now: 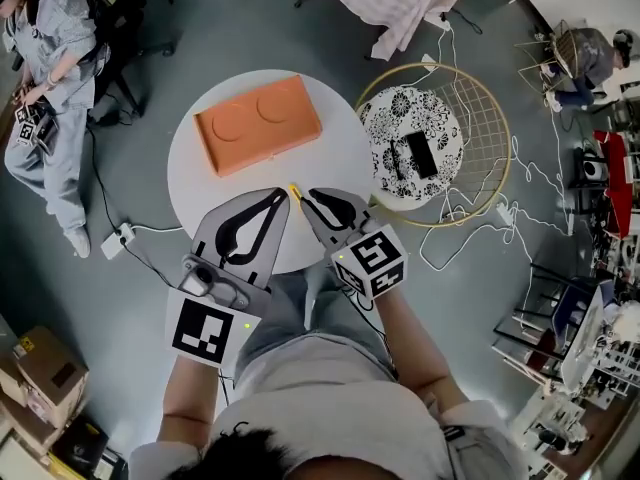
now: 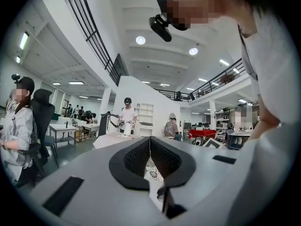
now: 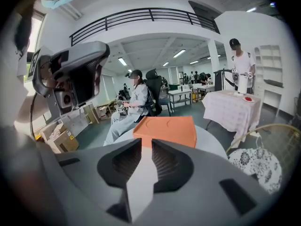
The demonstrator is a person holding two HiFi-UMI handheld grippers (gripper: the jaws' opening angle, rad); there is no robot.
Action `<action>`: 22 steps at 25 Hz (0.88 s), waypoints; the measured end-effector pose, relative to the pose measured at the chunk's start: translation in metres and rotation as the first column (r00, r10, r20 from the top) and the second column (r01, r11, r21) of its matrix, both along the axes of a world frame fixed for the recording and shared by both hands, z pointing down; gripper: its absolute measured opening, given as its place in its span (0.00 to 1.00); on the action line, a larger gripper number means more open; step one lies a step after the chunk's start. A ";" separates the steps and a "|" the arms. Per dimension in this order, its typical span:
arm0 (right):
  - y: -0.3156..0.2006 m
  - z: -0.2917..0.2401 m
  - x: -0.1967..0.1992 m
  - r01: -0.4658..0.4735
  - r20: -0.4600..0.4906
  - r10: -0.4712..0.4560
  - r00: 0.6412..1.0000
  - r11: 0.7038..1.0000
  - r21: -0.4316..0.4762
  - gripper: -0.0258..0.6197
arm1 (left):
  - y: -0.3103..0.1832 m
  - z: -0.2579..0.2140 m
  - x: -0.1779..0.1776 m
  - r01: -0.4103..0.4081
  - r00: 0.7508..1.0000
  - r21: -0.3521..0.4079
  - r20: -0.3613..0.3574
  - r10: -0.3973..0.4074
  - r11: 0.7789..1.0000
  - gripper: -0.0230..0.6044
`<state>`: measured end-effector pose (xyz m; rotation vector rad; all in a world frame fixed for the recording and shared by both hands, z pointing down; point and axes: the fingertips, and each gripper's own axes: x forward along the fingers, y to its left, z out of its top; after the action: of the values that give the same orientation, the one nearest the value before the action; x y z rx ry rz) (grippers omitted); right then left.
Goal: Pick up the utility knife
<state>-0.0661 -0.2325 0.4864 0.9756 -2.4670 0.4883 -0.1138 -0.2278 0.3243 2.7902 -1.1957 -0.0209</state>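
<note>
1. Utility knife: we take the small yellow piece on the round white table for it. It lies near the table's front edge, between the tips of the two grippers. Most of it is too small to make out, and neither gripper view shows it.

2. Left gripper: the jaws are brought together at the tips and hold nothing. Its own view shows the pads meeting in one line, with only the background visible through the gap lower down. It rests just left of the knife.

3. Right gripper: the jaws stand slightly apart, a narrow slot with only bare table showing through it. It is empty and sits just right of the knife.

4. Orange tray: it has two round recesses, sits at the far side of the table, and is well apart from the knife.

5. Handling, our judgement: the knife should be light and stiff, with a hard and probably smooth body that may slip under a loose grip. Being low and flat, it will be awkward to get the jaws under.

6. Hold, our judgement: across the width of the handle near its middle, clear of the blade end. The jaws need to spread wider first.
</note>
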 end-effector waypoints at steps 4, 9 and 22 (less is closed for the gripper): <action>0.003 0.031 0.002 -0.018 -0.028 0.016 0.999 0.998 -0.067 0.13 | -0.008 0.015 0.001 -0.023 1.000 -0.040 -0.003 0.023 0.999 0.06; 0.008 0.067 0.007 -0.045 -0.067 0.036 0.997 0.990 -0.132 0.13 | -0.012 0.037 0.001 -0.046 0.999 -0.082 -0.004 0.046 0.996 0.06; 0.013 0.136 0.018 -0.084 -0.201 0.035 0.979 0.967 -0.240 0.18 | -0.023 0.068 -0.005 -0.043 0.999 -0.148 0.000 0.044 0.988 0.05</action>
<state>-0.0478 -0.2192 0.6219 0.9481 -2.1464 0.6690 -0.1192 -0.2510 0.3925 2.6873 -1.0887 0.0729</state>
